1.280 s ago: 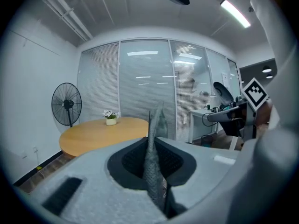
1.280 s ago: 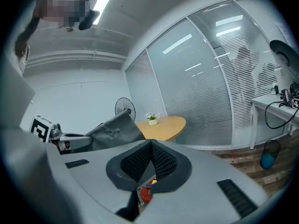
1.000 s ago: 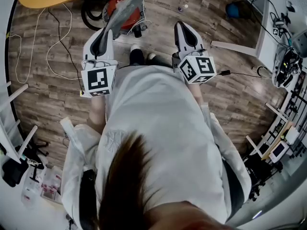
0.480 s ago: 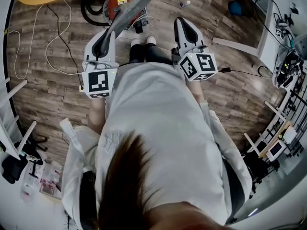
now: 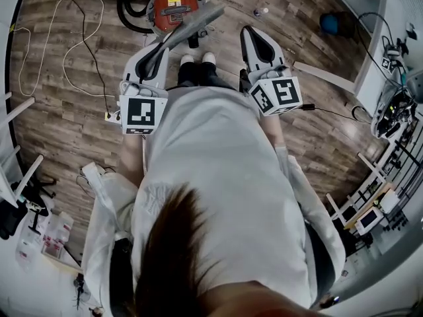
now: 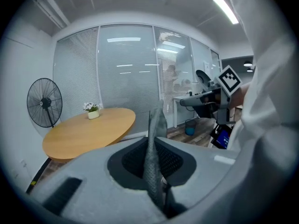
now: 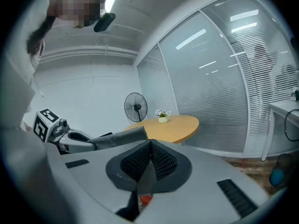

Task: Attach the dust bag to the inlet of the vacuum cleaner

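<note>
Wood floor [image 5: 73, 134]: dust bag [image 5: 197, 21] edge beside vacuum [image 5: 173, 6].

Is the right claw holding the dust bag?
No, the right claw is shut on nothing; the grey dust bag sits in the left claw.

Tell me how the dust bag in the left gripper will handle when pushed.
Probably light: the dust bag sits edge-on, a thin strip, in the left gripper. It juts unsupported without drooping, so likely stiff, though pushing may buckle it.
</note>
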Demonstrator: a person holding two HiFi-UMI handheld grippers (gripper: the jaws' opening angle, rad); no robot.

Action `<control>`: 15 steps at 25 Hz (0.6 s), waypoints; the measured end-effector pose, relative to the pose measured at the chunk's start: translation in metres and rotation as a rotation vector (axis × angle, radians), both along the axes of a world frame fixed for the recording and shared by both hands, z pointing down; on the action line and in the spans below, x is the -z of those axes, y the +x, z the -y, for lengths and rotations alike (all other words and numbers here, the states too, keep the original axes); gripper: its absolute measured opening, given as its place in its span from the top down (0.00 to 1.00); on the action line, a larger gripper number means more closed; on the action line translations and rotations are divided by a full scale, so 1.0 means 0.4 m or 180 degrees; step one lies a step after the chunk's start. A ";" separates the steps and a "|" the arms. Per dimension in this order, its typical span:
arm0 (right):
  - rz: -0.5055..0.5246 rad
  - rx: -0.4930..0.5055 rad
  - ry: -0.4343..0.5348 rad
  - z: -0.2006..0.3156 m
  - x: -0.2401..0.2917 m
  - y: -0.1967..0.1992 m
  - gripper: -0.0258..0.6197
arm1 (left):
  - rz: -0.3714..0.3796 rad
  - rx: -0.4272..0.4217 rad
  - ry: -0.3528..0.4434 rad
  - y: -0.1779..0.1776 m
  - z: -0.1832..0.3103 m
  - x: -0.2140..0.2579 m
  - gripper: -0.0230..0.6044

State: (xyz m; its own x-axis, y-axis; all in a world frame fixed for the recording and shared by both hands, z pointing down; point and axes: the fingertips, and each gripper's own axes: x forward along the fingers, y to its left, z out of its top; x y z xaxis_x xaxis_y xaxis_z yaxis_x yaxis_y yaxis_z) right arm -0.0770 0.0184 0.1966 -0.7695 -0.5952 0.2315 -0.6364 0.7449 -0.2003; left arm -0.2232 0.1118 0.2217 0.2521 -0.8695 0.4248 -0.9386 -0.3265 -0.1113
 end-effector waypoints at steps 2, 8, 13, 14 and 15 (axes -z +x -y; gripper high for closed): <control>-0.0126 0.0117 0.0011 -0.004 -0.019 -0.005 0.96 | 0.0049 -0.0074 -0.0097 0.018 -0.004 -0.030 0.90; -0.0538 0.0435 -0.0130 -0.037 -0.114 -0.020 0.87 | 0.0055 -0.0451 -0.0479 0.088 -0.038 -0.152 0.90; -0.0802 0.0880 -0.0278 -0.107 -0.202 -0.052 0.80 | -0.0018 -0.0782 -0.0766 0.153 -0.076 -0.259 0.90; -0.0852 0.1013 -0.0315 -0.128 -0.222 -0.059 0.77 | -0.0041 -0.0841 -0.0821 0.168 -0.085 -0.278 0.90; -0.0894 0.1158 -0.0361 -0.151 -0.241 -0.065 0.73 | -0.0065 -0.0897 -0.0874 0.182 -0.096 -0.295 0.90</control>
State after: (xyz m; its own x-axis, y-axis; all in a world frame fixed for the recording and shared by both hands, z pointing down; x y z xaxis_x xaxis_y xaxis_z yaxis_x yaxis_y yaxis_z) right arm -0.1031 0.0787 0.2931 -0.8216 -0.2575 0.5085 -0.3794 0.9129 -0.1508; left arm -0.1504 0.1501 0.3397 0.4756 -0.6197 0.6243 -0.8091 -0.5867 0.0339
